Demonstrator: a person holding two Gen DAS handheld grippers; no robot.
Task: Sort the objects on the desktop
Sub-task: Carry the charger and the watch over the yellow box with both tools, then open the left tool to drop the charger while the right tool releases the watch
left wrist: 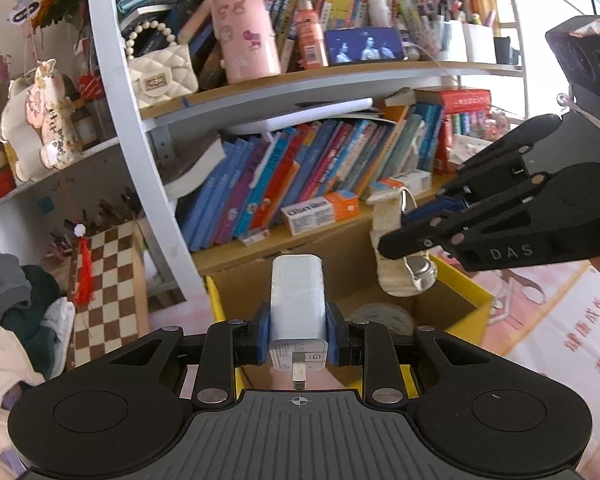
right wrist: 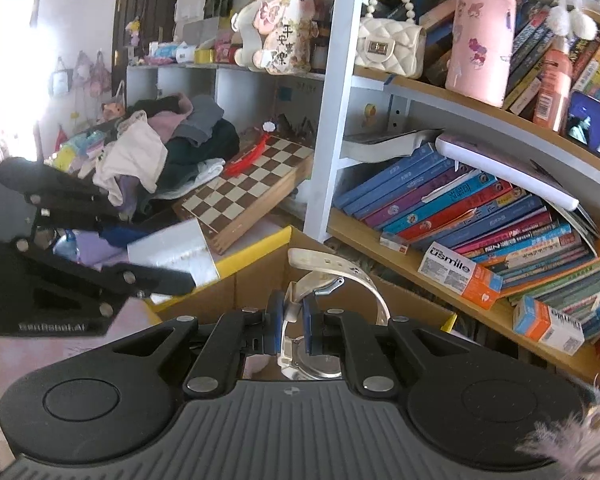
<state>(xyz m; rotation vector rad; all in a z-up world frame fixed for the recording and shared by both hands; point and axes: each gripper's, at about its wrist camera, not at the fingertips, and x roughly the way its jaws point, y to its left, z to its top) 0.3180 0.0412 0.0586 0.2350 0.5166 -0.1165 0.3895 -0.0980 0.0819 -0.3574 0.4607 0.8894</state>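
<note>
Gripping charger (left wrist: 298,304) (and watch (right wrist: 332,280))

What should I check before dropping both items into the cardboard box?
1. Left claw grips the charger: ok, both pads press its sides.
2. Right claw grips the watch: ok, pads closed on the strap by the case.
3. Box is open: ok, flaps stand apart.
4. Both items are over the opening: cannot tell; the box lies ahead and below in both views.
5. Claws are clear of each other: ok, a gap shows between them.
6. Room inside the box: cannot tell; a pale round thing lies inside, the rest is hidden.
</note>
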